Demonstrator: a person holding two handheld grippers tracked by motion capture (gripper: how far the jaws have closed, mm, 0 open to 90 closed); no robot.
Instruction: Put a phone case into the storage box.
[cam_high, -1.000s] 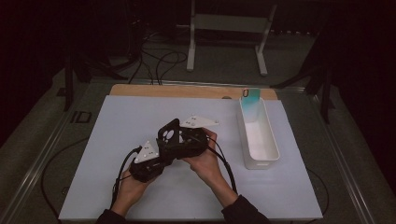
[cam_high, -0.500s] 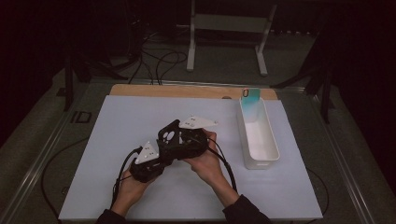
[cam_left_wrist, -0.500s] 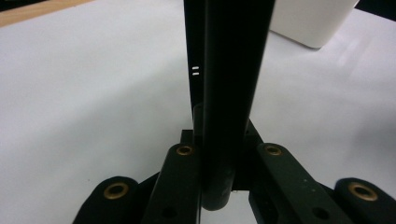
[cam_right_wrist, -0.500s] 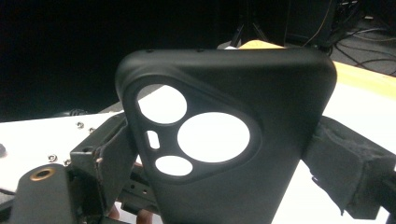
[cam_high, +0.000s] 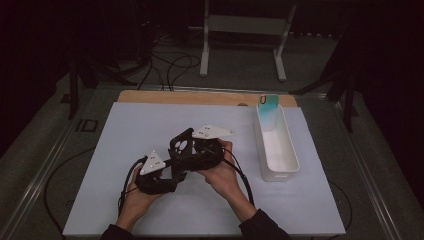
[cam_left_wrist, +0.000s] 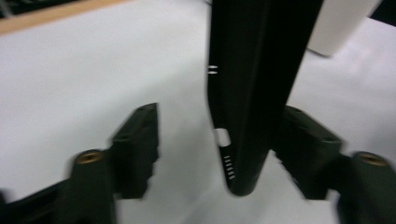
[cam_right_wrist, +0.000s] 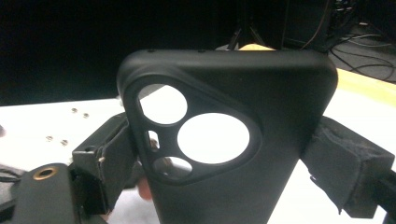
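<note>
Two claws meet over the white table (cam_high: 150, 125). My right gripper (cam_right_wrist: 224, 154) clamps the black phone case (cam_right_wrist: 261, 121) upright; my left gripper (cam_left_wrist: 219, 149) stands spread around its lower edge. No readable writing on it.

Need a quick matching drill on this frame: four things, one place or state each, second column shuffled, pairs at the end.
Things:
1. phone case
2. left gripper
3. bin
4. teal case

Places or states:
A. standing in the far end of the white bin
B. black, clamped between the right gripper's pads
C. open, jaws either side of the black case's edge
D. white, on the mat's right side

Pairs: 1-B, 2-C, 3-D, 4-A
</note>
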